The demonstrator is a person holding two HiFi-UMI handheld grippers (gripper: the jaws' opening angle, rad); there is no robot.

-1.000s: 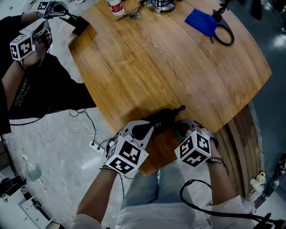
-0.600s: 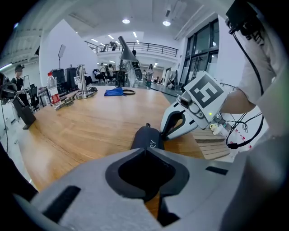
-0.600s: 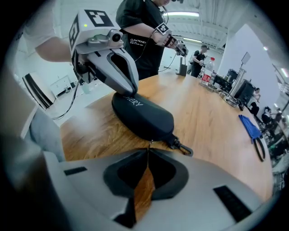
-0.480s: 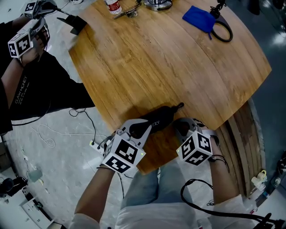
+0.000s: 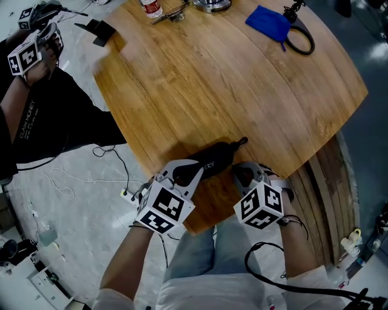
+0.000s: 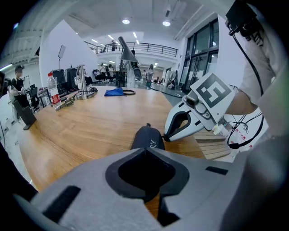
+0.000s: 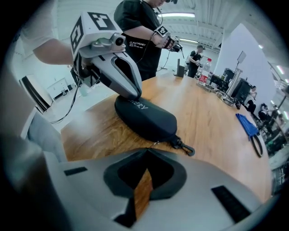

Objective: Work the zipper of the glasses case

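Note:
A black glasses case [image 5: 213, 158] lies near the front edge of the wooden table [image 5: 230, 79], with its clip [image 5: 242, 141] pointing away from me. My left gripper [image 5: 202, 170] is shut, and its tips rest on the near end of the case [image 7: 144, 118], as the right gripper view shows [image 7: 135, 95]. My right gripper [image 5: 234, 169] is shut at the case's side by the clip end. A thin zipper pull [image 7: 155, 143] runs from the case straight into its closed tips [image 7: 146, 151]. In the left gripper view the case [image 6: 146, 139] lies just past the closed jaws.
At the far side of the table lie a blue cloth [image 5: 267, 23], a black ring strap [image 5: 301, 42] and a bottle [image 5: 151, 7]. Another person [image 5: 36, 109] stands at the left, holding grippers [image 5: 27, 54]. The table edge is right under my hands.
Both grippers stay at the case, and the left one has shifted slightly left. The person at the left has moved their grippers further away.

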